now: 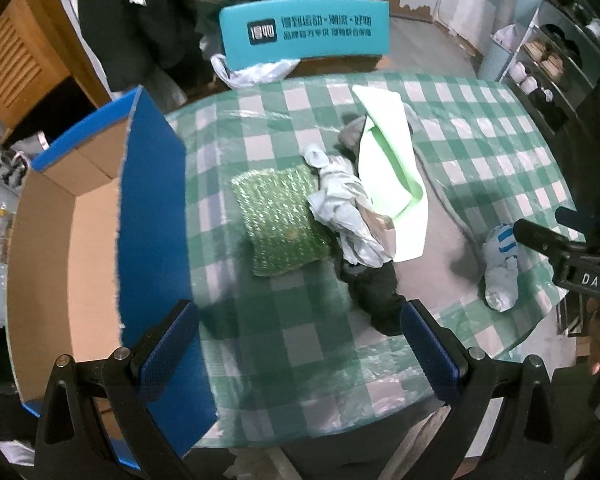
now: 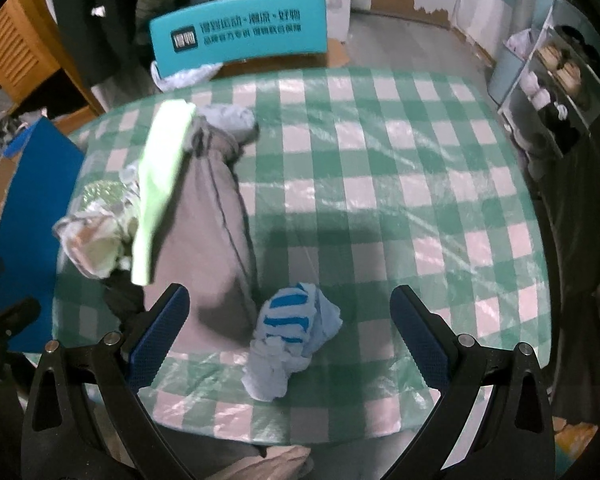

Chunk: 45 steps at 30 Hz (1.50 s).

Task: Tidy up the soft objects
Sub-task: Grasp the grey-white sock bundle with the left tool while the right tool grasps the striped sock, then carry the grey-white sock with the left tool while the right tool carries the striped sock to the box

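Hovering with jaws spread wide: left hand-held gripper (image 1: pixel 300 344) above the bench (image 1: pixel 480 152), right hand-held gripper (image 2: pixel 290 332) over a blue-striped white sock (image 2: pixel 288 340) near the bench's near edge. Lying mid-bench: green sponge pad (image 1: pixel 280 220), crumpled pale cloth (image 1: pixel 348 216), light-green sheet (image 1: pixel 392 168), grey garment (image 2: pixel 212 232). Standing open off the left edge: blue cardboard box (image 1: pixel 152 208).

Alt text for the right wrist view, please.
The open right gripper hovers over a crumpled blue-striped white sock on a green checked tablecloth. A grey garment and a light green cloth lie to its left.
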Available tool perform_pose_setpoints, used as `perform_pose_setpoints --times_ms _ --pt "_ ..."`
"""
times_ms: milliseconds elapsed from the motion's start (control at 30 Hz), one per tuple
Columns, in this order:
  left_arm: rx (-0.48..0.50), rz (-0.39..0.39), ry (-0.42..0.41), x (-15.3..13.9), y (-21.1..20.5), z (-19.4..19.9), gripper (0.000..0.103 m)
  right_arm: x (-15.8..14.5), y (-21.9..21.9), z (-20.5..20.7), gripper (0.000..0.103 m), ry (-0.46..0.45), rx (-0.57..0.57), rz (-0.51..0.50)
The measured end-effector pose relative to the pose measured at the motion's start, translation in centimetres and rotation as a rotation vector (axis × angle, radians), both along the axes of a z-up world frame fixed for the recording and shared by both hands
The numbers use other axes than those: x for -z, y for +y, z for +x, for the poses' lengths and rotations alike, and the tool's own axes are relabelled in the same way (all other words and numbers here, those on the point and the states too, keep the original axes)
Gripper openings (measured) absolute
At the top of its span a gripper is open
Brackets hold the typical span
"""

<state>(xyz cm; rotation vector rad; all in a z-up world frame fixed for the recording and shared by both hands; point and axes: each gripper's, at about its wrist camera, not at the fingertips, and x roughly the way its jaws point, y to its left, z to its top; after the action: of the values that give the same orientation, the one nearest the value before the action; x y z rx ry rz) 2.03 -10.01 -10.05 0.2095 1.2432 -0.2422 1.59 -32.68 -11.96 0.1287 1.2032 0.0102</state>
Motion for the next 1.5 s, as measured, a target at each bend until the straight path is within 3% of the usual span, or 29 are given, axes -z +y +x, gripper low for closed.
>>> perform_pose_setpoints --times_ms 433,600,800,867,900,1500 --pt "-0.016 -0.004 0.045 1.9 -0.4 1.0 0.102 3.5 -0.4 -0.1 0.099 0.075 -0.011 -0.022" --pt "-0.012 -0.002 0.049 2.1 -0.7 1.3 0.102 4.3 0.0 -0.3 0.092 0.098 -0.031 -0.036" --pt "-0.012 -0.002 0.050 2.3 -1.1 1.8 0.102 5.8 0.1 -0.3 0.068 0.154 -0.060 -0.060" --pt "-0.015 -0.011 0.055 2.4 -1.1 2.2 0.102 6.1 0.0 -0.3 0.049 0.172 -0.061 -0.056" --pt "-0.018 -0.015 0.056 2.4 -1.1 2.3 0.102 6.1 -0.2 -0.2 0.046 0.171 -0.057 -0.049" --pt "-0.042 -0.073 0.077 3.6 -2.9 6.2 0.102 2.4 -0.4 2.6 0.043 0.020 -0.056 -0.041"
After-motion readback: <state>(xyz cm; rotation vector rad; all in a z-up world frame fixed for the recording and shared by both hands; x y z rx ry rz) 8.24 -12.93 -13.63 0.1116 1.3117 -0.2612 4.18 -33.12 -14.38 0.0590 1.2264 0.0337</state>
